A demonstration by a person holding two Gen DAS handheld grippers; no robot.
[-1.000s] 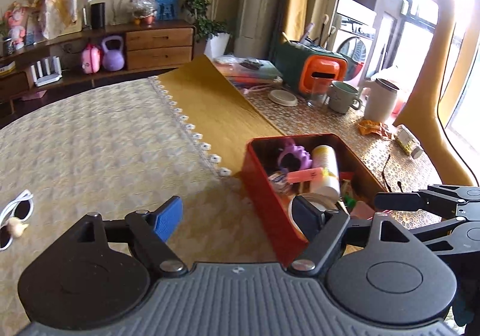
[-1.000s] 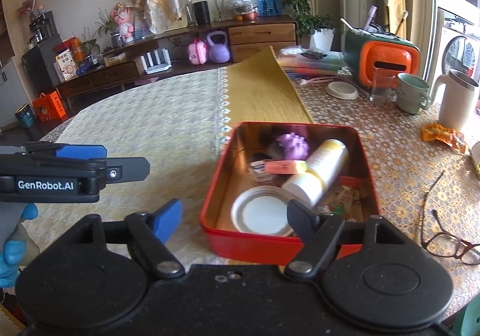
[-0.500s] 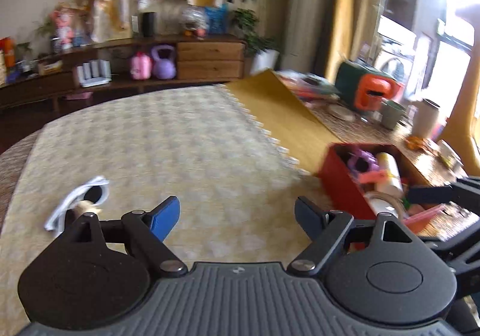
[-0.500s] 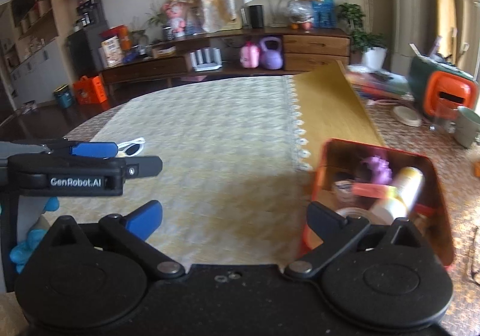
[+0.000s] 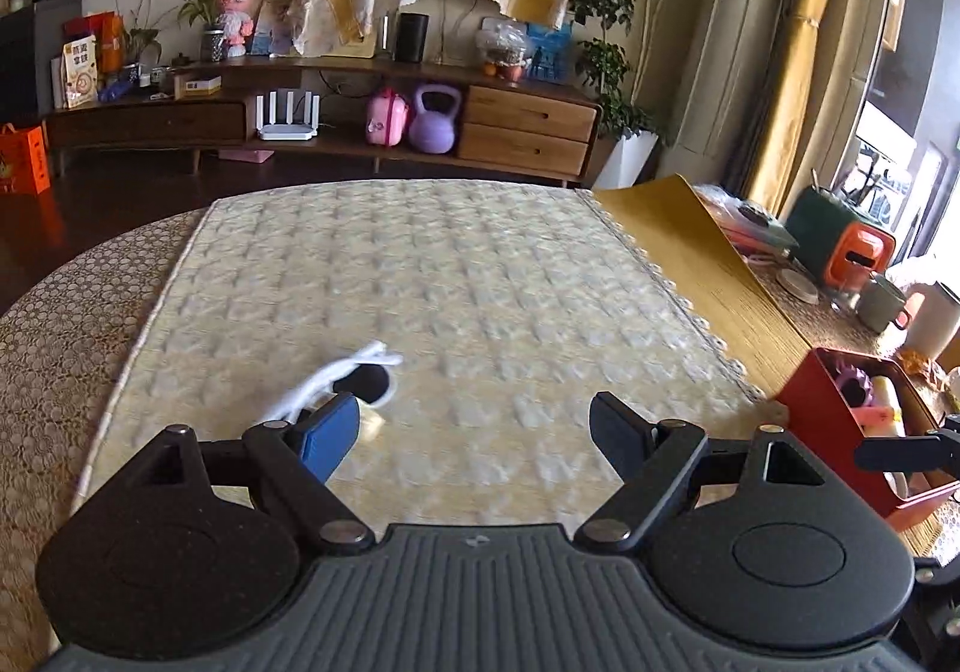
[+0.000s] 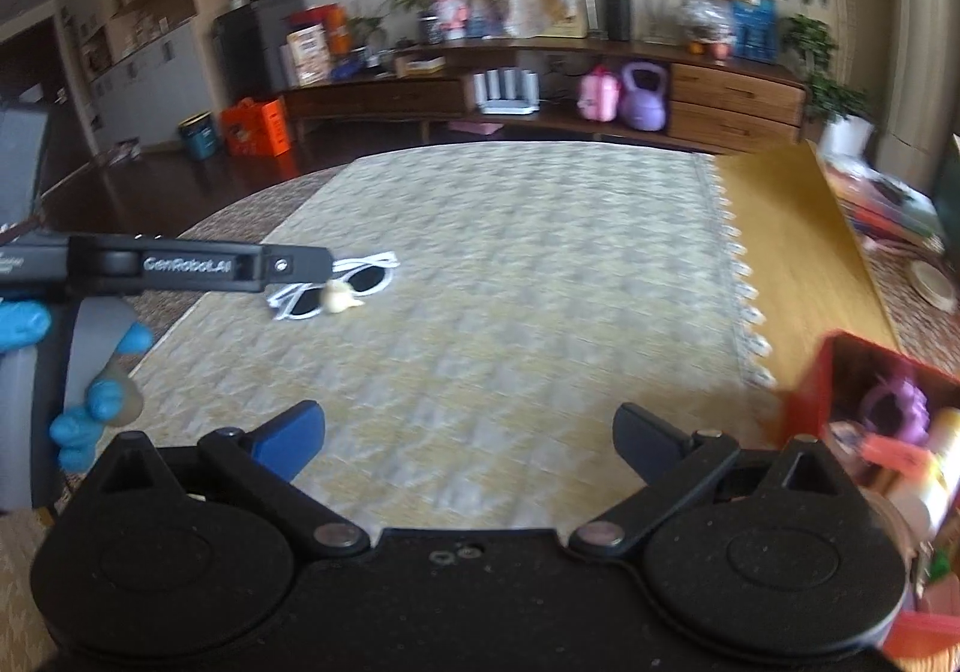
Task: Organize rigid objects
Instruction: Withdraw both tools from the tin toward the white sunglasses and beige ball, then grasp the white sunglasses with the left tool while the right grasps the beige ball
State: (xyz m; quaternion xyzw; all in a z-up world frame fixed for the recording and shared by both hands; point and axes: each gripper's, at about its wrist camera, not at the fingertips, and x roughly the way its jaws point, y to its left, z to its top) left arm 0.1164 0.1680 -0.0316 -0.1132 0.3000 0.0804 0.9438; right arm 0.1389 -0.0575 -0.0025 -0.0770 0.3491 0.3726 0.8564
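White-framed sunglasses (image 5: 354, 375) lie on the cream quilted cloth with a small cream lump (image 5: 372, 423) beside them. My left gripper (image 5: 474, 432) stands open, and its blue left pad (image 5: 327, 435) is just in front of the glasses. From the right wrist view the sunglasses (image 6: 336, 285) and lump (image 6: 339, 299) lie far left, just beyond the tip of the left gripper (image 6: 180, 267). My right gripper (image 6: 468, 432) is wide open over bare cloth with nothing between its fingers. The red tin (image 6: 870, 402) holding several items sits at the right edge.
The red tin (image 5: 840, 420) stands on a yellow mat (image 5: 708, 264) to the right of the cloth. Cups, a white jug and an orange-fronted box (image 5: 852, 258) crowd the far right. A blue-gloved hand (image 6: 90, 414) holds the left gripper.
Both grippers have swung left, away from the red tin and toward the sunglasses, which now sit near the left gripper's blue pad. The right jaws have spread wider.
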